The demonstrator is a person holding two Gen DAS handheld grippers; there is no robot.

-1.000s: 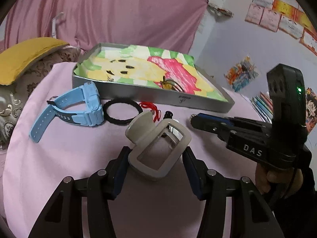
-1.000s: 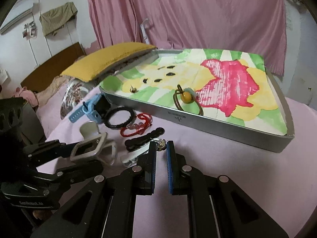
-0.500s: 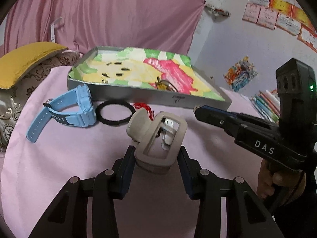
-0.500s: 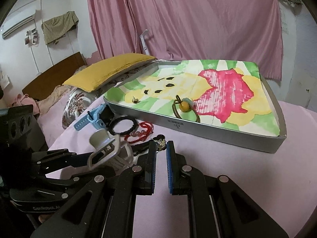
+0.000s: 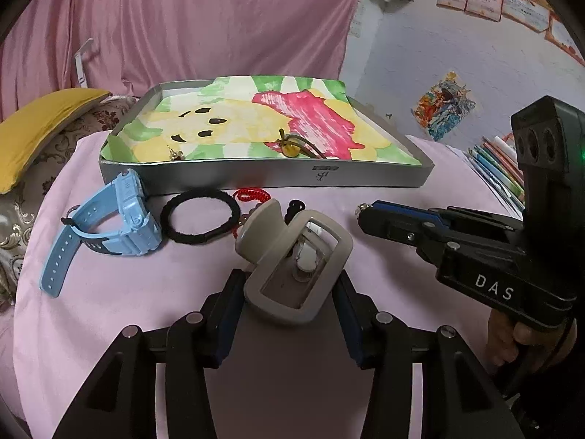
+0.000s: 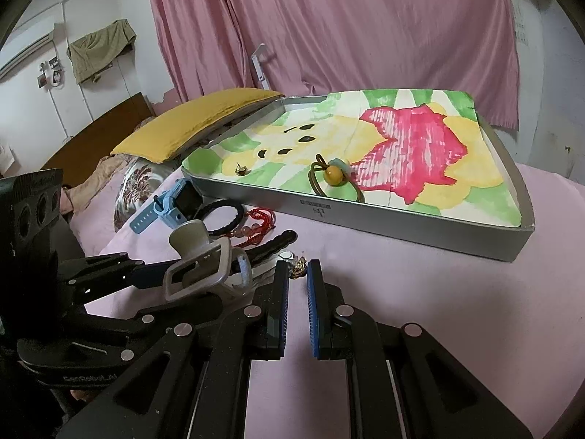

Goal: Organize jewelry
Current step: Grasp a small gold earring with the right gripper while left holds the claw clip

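Observation:
My left gripper [image 5: 289, 314] is shut on a beige hair claw clip [image 5: 296, 270], held just above the pink cloth; the clip shows in the right wrist view [image 6: 204, 267] too. My right gripper [image 6: 297, 278] is nearly shut with a narrow gap, a small gold trinket [image 6: 298, 266] at its tips; whether it is held I cannot tell. It shows from the side in the left wrist view [image 5: 363, 212]. A silver tray [image 5: 263, 177] with a painted liner holds a yellow-bead hair tie [image 6: 334, 175] and a small earring [image 6: 241, 170].
On the cloth before the tray lie a blue watch [image 5: 109, 226], a black hair band [image 5: 201, 216], a red cord bracelet [image 6: 257, 221] and a black clip [image 6: 278, 241]. A yellow cushion [image 6: 197, 124] lies at the left. Books [image 5: 501, 168] sit at the right.
My left gripper has lifted and turned the claw clip slightly and faces the tray more squarely. The right gripper has stayed near the trinket, its gap slightly wider.

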